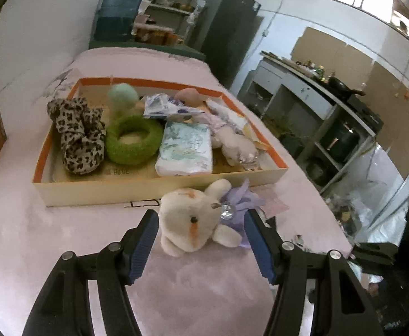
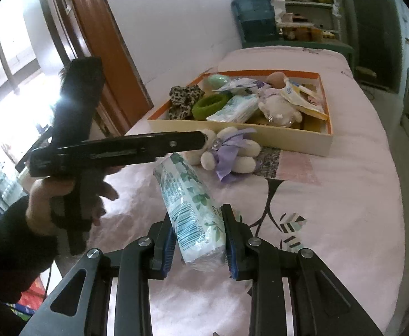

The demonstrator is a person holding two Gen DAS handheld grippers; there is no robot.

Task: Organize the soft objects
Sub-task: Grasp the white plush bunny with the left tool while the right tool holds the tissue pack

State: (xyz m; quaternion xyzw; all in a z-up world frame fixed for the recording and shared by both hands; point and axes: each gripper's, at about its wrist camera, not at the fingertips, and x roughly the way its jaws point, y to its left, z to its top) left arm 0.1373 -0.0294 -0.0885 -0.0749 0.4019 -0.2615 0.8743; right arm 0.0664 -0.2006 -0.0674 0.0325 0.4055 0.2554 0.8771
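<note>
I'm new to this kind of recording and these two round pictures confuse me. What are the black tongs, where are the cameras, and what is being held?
No machine here: a person holds a hand-operated gripper in each hand, and a wide-angle camera on each looks forward along its two fingers. That is why black arms with blue pads fill the bottom of each picture.

The left-hand view shows the left gripper open around a white plush bunny with a purple bow, lying on the pink bedspread; the pads are not pressing it.

The right-hand view shows the right gripper shut on a pack of tissues. At its left you see the person's left hand holding the other gripper.

Beyond lies a shallow box with an orange rim, already holding a leopard scrunchie, a green fuzzy ring, another tissue pack and more soft toys.
</note>
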